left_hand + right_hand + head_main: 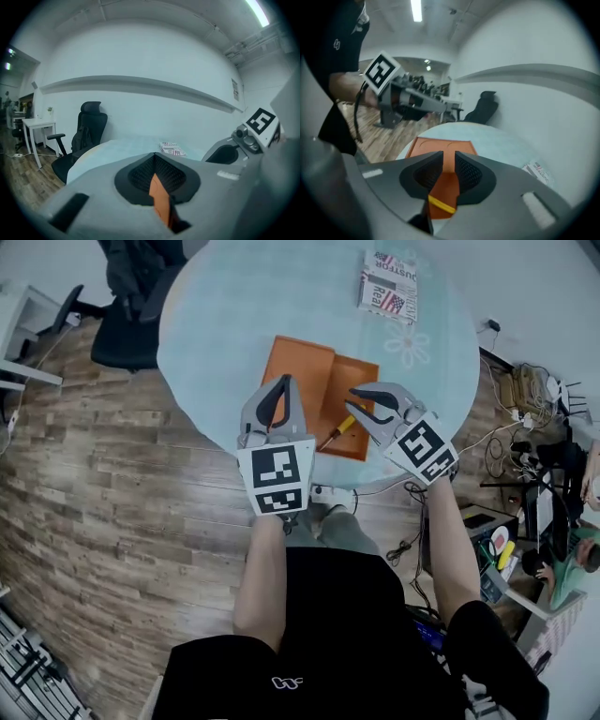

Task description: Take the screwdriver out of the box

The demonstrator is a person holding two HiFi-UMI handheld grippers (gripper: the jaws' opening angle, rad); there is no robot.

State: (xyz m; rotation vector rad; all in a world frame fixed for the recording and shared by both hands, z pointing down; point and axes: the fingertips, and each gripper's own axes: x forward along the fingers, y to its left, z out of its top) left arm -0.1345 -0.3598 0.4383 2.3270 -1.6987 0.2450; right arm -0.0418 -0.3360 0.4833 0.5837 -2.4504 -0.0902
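An orange box (349, 381) lies open near the front of a round pale-blue table (216, 324), its lid (295, 371) flat to the left. The screwdriver (336, 432), with a yellow and orange handle, lies at the box's near edge, partly under the right gripper. My left gripper (286, 381) hovers over the lid with its jaws together and nothing in them. My right gripper (351, 399) points across the box with a narrow gap between its jaws. In the right gripper view the screwdriver's yellow band (440, 205) shows below the open jaws (449, 157), not clamped.
A printed packet (389, 284) lies at the table's far side. A black office chair (131, 296) stands at the far left, by a white desk (37, 124). Cables (525, 390) and clutter cover the wooden floor on the right.
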